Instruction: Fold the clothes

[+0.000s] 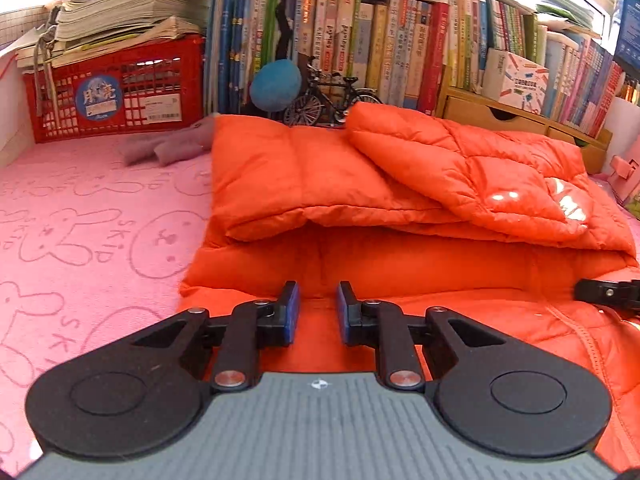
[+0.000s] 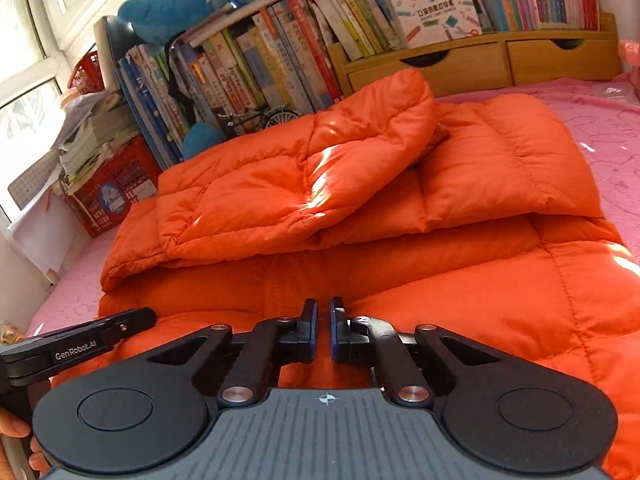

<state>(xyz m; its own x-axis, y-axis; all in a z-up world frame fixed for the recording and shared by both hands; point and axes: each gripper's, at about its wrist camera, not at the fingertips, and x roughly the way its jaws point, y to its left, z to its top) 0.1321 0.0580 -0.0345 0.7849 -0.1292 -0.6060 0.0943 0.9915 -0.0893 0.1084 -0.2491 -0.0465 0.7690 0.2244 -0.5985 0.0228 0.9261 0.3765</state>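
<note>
An orange puffer jacket [image 1: 360, 184] [image 2: 360, 200] lies on the pink mat [image 1: 80, 240], with its sleeves folded in over the body. My left gripper [image 1: 318, 312] is open just over the jacket's near part, close to its left edge, with fabric showing between the blue pads. My right gripper [image 2: 324, 328] is over the near middle of the jacket. Its jaws are closed to a thin slit with orange fabric in it. The right gripper's finger [image 1: 600, 292] shows at the right edge of the left wrist view. In the right wrist view the left gripper's finger [image 2: 100, 332] lies low at the left.
Behind the jacket stand a red crate [image 1: 116, 92] stacked with papers, rows of books [image 1: 380, 48], a model bicycle [image 1: 332, 96], a blue ball [image 1: 276, 84] and wooden drawers [image 2: 480, 64]. A grey cloth [image 1: 168, 144] lies on the mat at the left. A hand [image 2: 16, 432] shows at the lower left.
</note>
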